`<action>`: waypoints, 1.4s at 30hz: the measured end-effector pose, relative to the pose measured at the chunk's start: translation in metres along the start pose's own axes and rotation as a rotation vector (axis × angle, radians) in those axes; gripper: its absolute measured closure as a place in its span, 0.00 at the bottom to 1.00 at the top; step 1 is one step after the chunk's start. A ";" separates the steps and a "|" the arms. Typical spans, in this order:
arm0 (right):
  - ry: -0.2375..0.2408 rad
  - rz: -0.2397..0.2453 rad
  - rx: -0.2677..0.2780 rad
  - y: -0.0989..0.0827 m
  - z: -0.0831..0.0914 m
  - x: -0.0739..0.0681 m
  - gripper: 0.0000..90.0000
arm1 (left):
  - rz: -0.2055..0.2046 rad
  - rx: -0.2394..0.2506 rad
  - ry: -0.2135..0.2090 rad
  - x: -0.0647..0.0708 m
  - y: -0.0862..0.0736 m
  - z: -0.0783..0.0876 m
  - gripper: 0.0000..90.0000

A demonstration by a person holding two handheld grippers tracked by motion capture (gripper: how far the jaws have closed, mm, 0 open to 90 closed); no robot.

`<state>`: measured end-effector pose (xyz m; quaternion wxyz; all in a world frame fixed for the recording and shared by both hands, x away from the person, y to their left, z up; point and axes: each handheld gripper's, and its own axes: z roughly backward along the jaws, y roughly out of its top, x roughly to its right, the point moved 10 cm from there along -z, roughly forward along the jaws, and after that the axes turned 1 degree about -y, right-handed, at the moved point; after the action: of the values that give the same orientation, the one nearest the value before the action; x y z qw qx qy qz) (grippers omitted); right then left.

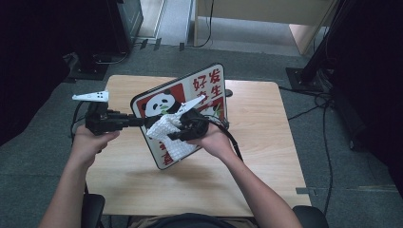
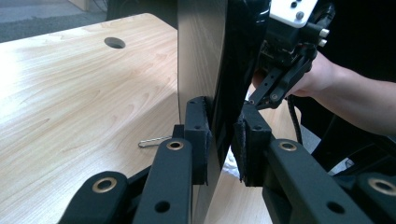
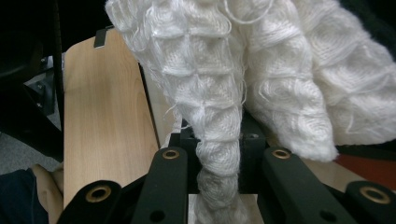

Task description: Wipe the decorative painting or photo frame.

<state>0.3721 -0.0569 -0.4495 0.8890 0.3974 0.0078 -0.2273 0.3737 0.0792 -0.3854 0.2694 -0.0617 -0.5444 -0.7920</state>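
**Panda board held on edge, cloth pressed to its face**

Board [image 1: 183, 102] with a panda picture and red characters is seen tilted on its edge at the centre of the high view, its lower edge resting on the wooden desk [image 1: 256, 156]. It is clamped at its left edge by the left gripper [image 1: 142, 121]; in the left gripper view the fingers [image 2: 198, 135] are closed on the thin board [image 2: 201, 56], one pad on each face, with the board's plain back turned to the left of the frame. A white knitted cloth [image 1: 168, 135] is gripped by the right gripper [image 1: 178, 130] and laid against the board's printed face, at centre frame. In the right gripper view the fingers [image 3: 247, 154] are nearly shut, a bunched fold of the cloth [image 3: 219, 158] pinched between them, and most of the upper frame is covered by the rest of the cloth, so the board behind it is largely hidden. A round hole [image 2: 115, 43] in the desk is seen at the upper left of the left gripper view, and a small wire clip [image 2: 152, 141] lies on the desk just beside the board. Dark stands and cables are ranged on the grey carpet [image 1: 342, 156] around the desk.
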 end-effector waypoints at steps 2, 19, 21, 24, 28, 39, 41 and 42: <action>0.003 0.003 0.005 -0.002 -0.002 0.000 0.86 | -0.001 -0.001 0.001 0.000 0.000 0.000 0.86; 0.018 -0.005 -0.014 -0.029 -0.017 0.000 0.87 | -0.003 0.000 0.000 0.000 0.000 0.000 0.86; 0.023 -0.012 -0.016 -0.032 -0.019 0.000 0.87 | -0.002 0.000 0.000 0.000 0.000 0.000 0.86; 0.024 -0.016 -0.016 -0.037 -0.021 0.001 0.87 | -0.003 0.000 0.001 0.000 0.000 0.000 0.86; 0.030 -0.030 -0.030 -0.044 -0.025 0.000 0.87 | -0.003 0.000 0.001 0.000 0.000 0.000 0.86; 0.035 -0.032 -0.055 -0.060 -0.037 0.001 0.87 | -0.002 0.002 0.006 -0.001 0.000 0.001 0.86; 0.033 -0.032 -0.055 -0.063 -0.039 0.001 0.87 | 0.000 0.003 0.006 -0.001 0.000 0.001 0.86; 0.034 -0.032 -0.056 -0.065 -0.040 0.002 0.87 | 0.000 0.003 0.006 -0.001 0.000 0.001 0.86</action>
<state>0.3536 -0.0668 -0.5224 0.8959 0.3758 0.0355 -0.2343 0.3739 0.0807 -0.3856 0.2710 -0.0587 -0.5449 -0.7914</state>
